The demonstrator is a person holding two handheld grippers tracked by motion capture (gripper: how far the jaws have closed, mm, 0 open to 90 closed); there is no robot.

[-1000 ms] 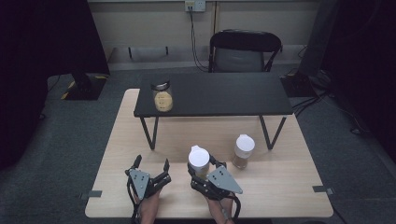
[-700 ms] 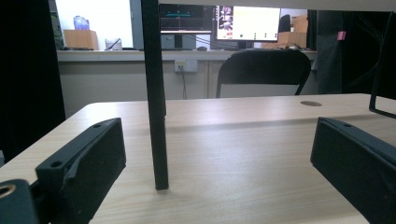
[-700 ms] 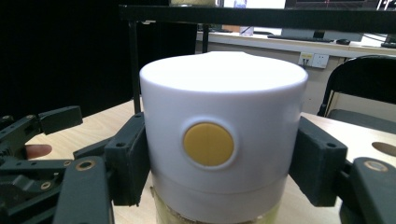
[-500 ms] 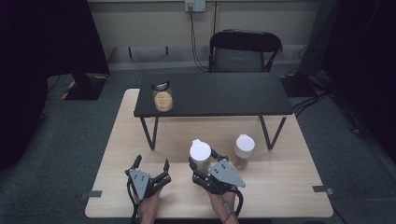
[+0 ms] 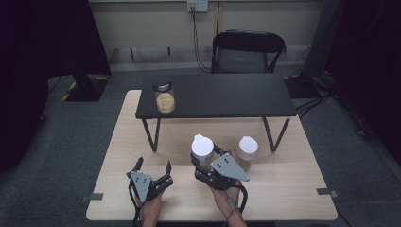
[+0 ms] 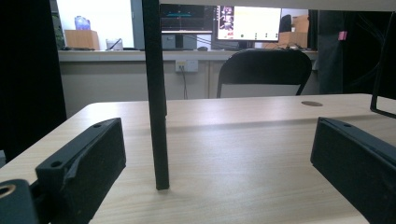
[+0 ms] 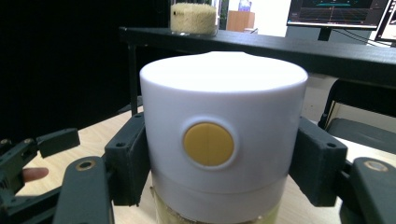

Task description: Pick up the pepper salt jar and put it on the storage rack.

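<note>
White-lidded jar (image 7: 223,135) clamped between right gripper (image 5: 211,163) jaws, pads pressing its lid sides, lifted just off the bench (image 5: 283,189). Best kept upright and squeezed evenly while carried. Left gripper (image 5: 152,171) jaws spread wide, nothing between them.
</note>
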